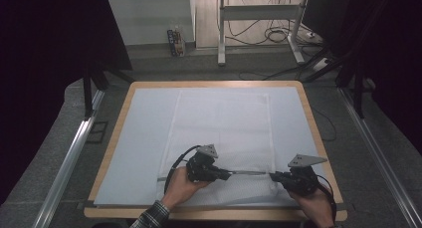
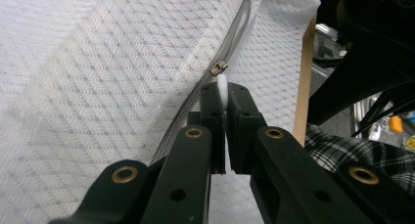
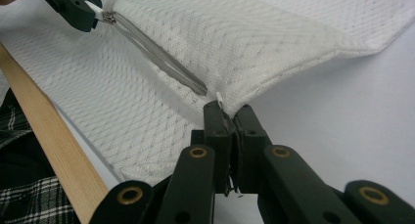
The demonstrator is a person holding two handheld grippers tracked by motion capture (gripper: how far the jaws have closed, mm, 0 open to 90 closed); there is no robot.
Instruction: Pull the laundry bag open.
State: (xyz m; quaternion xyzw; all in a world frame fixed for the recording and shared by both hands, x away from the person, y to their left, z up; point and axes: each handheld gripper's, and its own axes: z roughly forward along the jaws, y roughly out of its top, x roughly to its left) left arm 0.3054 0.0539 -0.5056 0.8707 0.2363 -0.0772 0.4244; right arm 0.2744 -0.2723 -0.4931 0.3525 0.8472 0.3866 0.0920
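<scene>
A: What do you see, from the biggest thing down?

B: I see the table point(image 1: 318, 133) with its wooden edge, and a pale sheet point(image 1: 139, 138) covers nearly all of its top. On the sheet lies a white mesh bag point(image 1: 221, 123), flat, in the middle and reaching to the near edge. A grey zipper point(image 1: 249, 172) runs across the bag close to that near edge.

A: And the two tools?

B: My left hand-held gripper point(image 1: 228, 175) lies low over the bag, left of the middle, and points to the right along the zipper. My right hand-held gripper point(image 1: 272, 176) is at the near right corner of the bag and points to the left, toward the other one.

A: Are they holding something?

B: Yes. In the left gripper view the jaws are pressed together on the white pull tab point(image 2: 222, 89), just below the metal slider point(image 2: 219, 67). In the right gripper view the jaws pinch the bag's fabric at the zipper end point(image 3: 221, 99), and the mesh rises a little there.
</scene>
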